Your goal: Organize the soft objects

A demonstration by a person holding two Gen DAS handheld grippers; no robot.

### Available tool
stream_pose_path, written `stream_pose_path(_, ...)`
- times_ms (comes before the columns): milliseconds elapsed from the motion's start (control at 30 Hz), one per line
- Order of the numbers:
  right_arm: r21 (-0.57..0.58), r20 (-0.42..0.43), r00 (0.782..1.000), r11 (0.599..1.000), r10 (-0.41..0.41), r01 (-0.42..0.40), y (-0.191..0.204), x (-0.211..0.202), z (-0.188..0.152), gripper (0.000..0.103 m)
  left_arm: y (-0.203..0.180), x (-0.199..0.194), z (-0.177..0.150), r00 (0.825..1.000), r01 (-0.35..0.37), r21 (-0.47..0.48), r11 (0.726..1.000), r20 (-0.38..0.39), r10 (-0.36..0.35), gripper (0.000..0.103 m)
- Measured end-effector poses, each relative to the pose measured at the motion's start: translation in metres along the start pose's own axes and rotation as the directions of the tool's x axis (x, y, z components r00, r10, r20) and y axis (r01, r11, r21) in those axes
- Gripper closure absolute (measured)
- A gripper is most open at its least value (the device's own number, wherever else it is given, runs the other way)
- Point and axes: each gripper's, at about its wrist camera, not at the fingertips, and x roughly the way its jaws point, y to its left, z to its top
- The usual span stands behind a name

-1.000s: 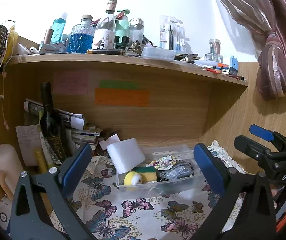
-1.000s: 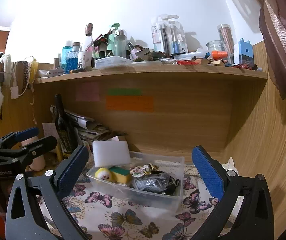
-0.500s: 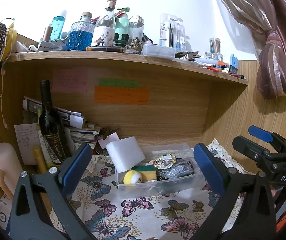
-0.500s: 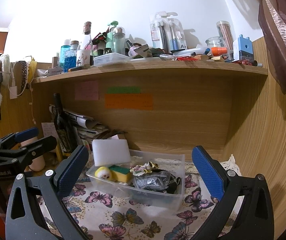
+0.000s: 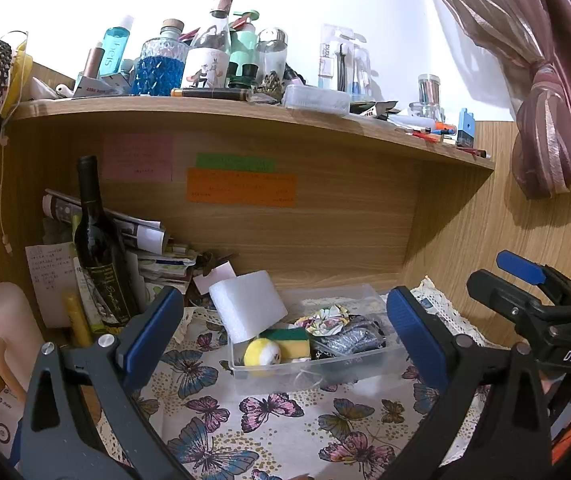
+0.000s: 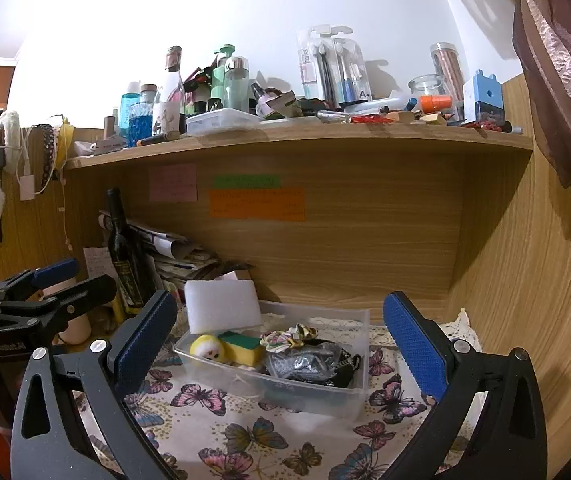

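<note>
Both the left gripper (image 5: 285, 328) and the right gripper (image 6: 281, 340) hang spread and empty. Approach the box (image 6: 349, 396) squarely (foam block (image 6: 221, 304) overhangs its back-left corner).

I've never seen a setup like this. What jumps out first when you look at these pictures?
Two open grippers with blue pads frame the scene, the left gripper and the right gripper, both empty. Between them, on a butterfly-print cloth, sits a clear plastic bin holding a yellow ball, a sponge and a white foam block leaning at its end. Above, a crowded wooden shelf carries bottles and jars.
</note>
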Motion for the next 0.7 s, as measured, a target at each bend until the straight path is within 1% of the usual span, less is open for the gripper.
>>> stream_pose_path(267, -0.001, 0.005, 1.0, 1.0, -0.005, 0.005, 0.0021, -0.0023, 0.0007, 0.0, -0.0017, -0.0011, 0.0003, 1.0, -0.001, 0.002, 1.0, 0.002, 0.001, 0.0)
stream_pose_path(500, -0.002, 0.006, 1.0, 1.0, -0.008, 0.008, 0.0027, -0.0032, 0.0012, 0.0, -0.0025, -0.0019, 0.0008, 1.0, 0.015, 0.002, 1.0, 0.003, -0.015, 0.0)
stream_pose_path(700, 0.0, 0.007, 1.0, 1.0, -0.006, 0.006, 0.0018, -0.0039, 0.0018, 0.0, -0.0048, -0.0043, 0.0015, 1.0, 0.014, 0.015, 1.0, 0.017, -0.014, 0.0)
